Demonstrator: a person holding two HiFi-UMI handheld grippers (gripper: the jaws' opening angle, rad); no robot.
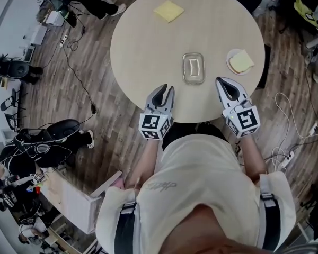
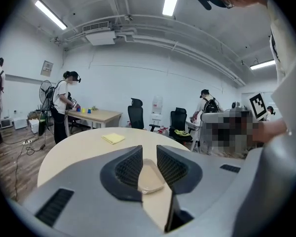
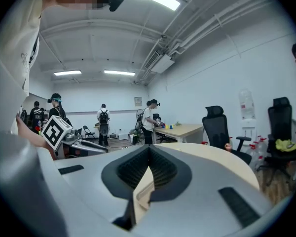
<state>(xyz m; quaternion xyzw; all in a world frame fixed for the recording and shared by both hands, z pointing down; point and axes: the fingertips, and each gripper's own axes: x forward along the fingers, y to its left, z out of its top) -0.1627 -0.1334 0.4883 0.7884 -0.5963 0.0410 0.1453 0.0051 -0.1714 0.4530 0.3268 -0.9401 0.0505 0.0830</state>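
Nearest, at the table's near edge: left gripper (image 1: 166,88) (image 2: 149,149), grey moulded shell with black ribbed pads. Jaws stand a narrow way apart and grip nothing. Through that slot the left gripper view shows the clear rectangular container (image 2: 149,177), lying flat on the tabletop.

Right gripper (image 1: 219,80) (image 3: 149,148), same build and well to the right of the left gripper. Its pads meet at the tips, closed on nothing. Only a sliver of tabletop shows under them.

Round beige table (image 1: 148,46), smooth and matte.

The container (image 1: 193,67) sits just past the two grippers and between them, touching neither. It has rounded corners and glossy, see-through walls.

Right of it and close by: small white plate (image 1: 229,56), round, carrying a pale yellow square slab (image 1: 241,62). The plate lies ahead of the right gripper, apart from it.

Far side of the table: flat yellow square cloth (image 1: 168,10) (image 2: 113,138), lying alone and well clear of the rest.

Beyond the table: black office chairs (image 2: 134,113) and a wood-plank floor (image 1: 95,89) with a thin black cable (image 1: 77,70) trailing over it.
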